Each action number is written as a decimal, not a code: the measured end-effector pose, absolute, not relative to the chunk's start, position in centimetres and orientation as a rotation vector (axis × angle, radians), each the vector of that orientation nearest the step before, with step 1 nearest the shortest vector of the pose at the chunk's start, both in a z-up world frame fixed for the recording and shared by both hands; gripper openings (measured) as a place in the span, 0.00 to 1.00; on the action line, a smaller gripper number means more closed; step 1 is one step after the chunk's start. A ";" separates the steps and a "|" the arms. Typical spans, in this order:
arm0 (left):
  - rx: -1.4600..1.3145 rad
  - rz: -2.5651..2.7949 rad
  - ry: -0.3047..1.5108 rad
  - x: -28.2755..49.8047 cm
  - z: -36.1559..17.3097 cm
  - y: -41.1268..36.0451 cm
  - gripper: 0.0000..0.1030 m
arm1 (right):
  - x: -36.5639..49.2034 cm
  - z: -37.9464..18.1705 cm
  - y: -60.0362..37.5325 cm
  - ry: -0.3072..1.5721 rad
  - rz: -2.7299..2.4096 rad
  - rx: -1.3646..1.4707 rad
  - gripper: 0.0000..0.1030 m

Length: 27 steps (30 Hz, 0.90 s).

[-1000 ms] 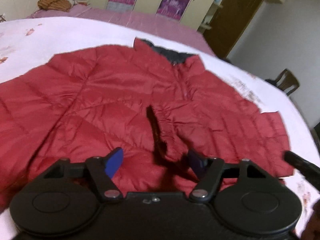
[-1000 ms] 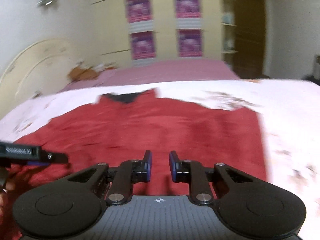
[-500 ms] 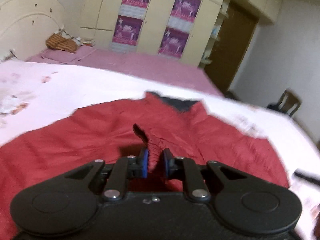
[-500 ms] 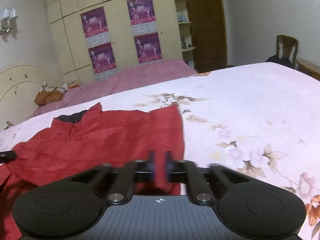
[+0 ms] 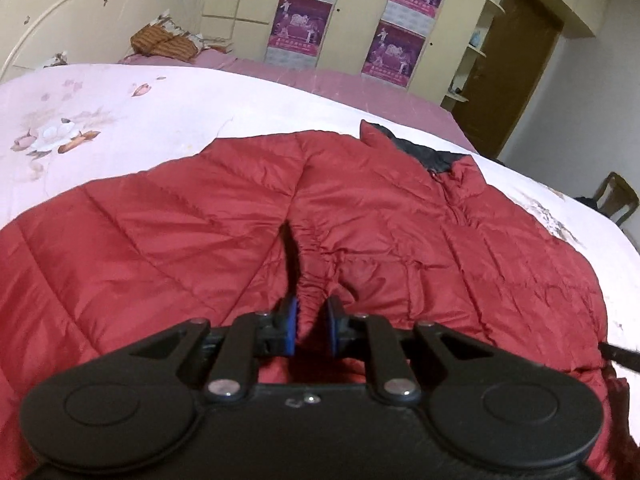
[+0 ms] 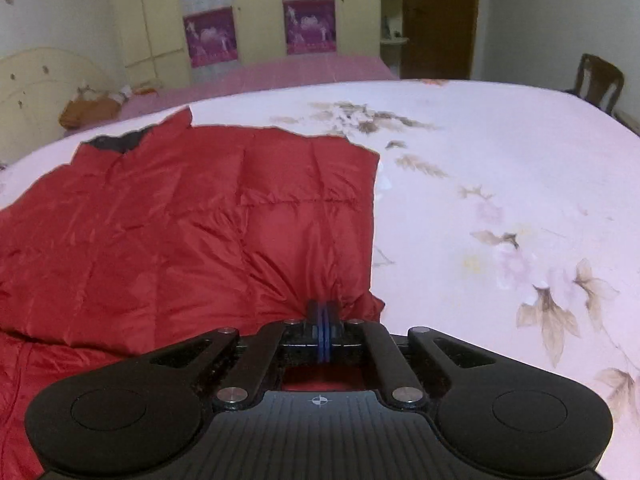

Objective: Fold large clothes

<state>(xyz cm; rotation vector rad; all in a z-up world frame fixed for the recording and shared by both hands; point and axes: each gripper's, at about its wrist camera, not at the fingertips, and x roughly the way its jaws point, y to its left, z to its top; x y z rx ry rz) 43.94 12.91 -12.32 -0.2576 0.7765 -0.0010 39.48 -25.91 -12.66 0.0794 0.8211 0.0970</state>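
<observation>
A red quilted jacket (image 5: 200,216) with a dark collar lining (image 5: 432,158) lies spread on a bed with a pale floral cover (image 5: 120,120). My left gripper (image 5: 311,326) is shut on a gathered ridge of the jacket's red fabric near its near edge. In the right wrist view the same jacket (image 6: 180,208) fills the left half. My right gripper (image 6: 322,328) is shut on the jacket's near right corner, the blue pads pressed together with thin fabric pinched between them. Creases fan out from that pinch.
The floral bed cover (image 6: 500,200) stretches to the right of the jacket. A second bed with a pink sheet (image 5: 320,84) stands behind, with a brown bundle (image 5: 164,42) near a cream headboard. Wardrobes with purple posters, a brown door and a wooden chair (image 6: 598,80) line the far walls.
Both grippers went from open above the jacket to shut on its fabric. The left one closed on a raised fold. The right one moved to the jacket's right corner and dropped lower.
</observation>
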 end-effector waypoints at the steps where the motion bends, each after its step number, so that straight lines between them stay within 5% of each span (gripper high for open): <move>1: -0.249 0.000 0.777 43.8 -11.9 13.0 0.18 | 39.4 -12.3 -26.1 0.818 0.101 0.084 0.02; 3: -0.222 0.048 0.712 42.8 -10.1 13.3 0.37 | 38.8 -10.7 -27.1 0.762 0.107 0.129 0.02; 5: -0.158 0.064 0.627 42.2 -8.4 12.7 0.42 | 38.4 -9.3 -27.7 0.705 0.110 0.130 0.02; 11: -0.052 -0.071 0.674 46.5 -9.6 8.0 0.42 | 41.6 -8.3 -25.8 0.668 0.188 0.102 0.02; 17: -0.074 -0.059 0.748 48.0 -13.4 8.7 0.44 | 44.1 -13.1 -25.0 0.778 0.191 0.027 0.01; 27: -0.013 -0.069 0.716 50.3 -12.2 7.3 0.43 | 48.5 -11.1 -26.2 0.685 0.207 0.040 0.02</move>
